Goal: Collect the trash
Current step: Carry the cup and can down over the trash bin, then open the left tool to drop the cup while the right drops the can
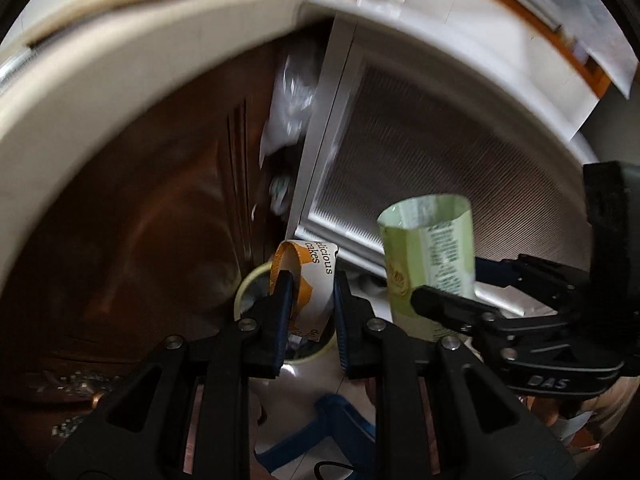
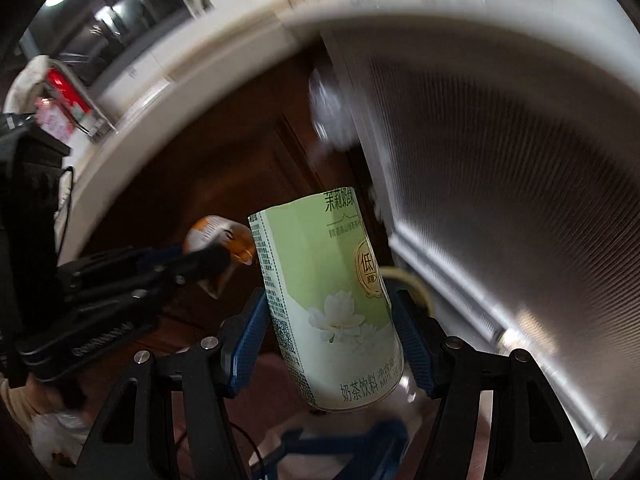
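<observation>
Trash in both grips: left tool (image 1: 310, 304) pinches cake wrapper (image 1: 316, 280), right tool (image 2: 332, 336) clamps green carton (image 2: 332, 292); bin (image 1: 256, 284) drop remains, low centre.

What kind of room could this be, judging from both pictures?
Probably a home kitchen or dining area. A white counter edge curves over dark wooden cabinet doors, a small bin stands on the floor below, and food packaging, a cake wrapper and a milk tea carton, is being cleared.

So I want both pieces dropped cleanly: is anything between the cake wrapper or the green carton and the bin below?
Nothing visible. The left gripper holds the cake wrapper right above the bin's open rim. The right gripper holds the green carton just beside it, with only the cabinet door behind.
</observation>
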The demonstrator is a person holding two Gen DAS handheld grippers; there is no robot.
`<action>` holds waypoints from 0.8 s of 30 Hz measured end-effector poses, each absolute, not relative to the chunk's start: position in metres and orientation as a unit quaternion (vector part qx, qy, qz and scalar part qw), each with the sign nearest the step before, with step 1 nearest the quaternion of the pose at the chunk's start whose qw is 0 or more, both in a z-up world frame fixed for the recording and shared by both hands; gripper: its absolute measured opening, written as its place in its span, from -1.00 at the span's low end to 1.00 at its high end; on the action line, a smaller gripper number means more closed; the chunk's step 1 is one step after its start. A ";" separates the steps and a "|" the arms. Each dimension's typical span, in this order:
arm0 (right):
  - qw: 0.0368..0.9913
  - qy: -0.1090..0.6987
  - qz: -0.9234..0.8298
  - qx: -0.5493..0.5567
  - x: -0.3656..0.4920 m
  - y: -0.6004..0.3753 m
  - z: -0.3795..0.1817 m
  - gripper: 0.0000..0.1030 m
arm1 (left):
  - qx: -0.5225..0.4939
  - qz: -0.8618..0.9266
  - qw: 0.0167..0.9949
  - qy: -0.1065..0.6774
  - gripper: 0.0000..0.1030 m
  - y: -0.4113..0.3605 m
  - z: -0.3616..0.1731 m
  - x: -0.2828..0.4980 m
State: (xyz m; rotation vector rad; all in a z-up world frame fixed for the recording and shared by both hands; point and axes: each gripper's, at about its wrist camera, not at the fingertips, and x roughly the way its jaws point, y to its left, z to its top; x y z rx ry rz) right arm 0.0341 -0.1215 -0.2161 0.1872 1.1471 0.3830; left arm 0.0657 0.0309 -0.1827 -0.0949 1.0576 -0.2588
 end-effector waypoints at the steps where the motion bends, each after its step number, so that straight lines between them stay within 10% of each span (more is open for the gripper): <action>1: 0.813 0.548 0.177 0.089 0.036 -0.121 -0.226 0.22 | -0.045 -0.124 0.851 0.509 -0.67 0.030 -0.190 0.069; 24: 0.756 0.636 0.131 0.083 0.126 -0.120 -0.367 0.26 | 0.028 -0.120 0.789 0.602 -0.67 0.000 -0.324 0.144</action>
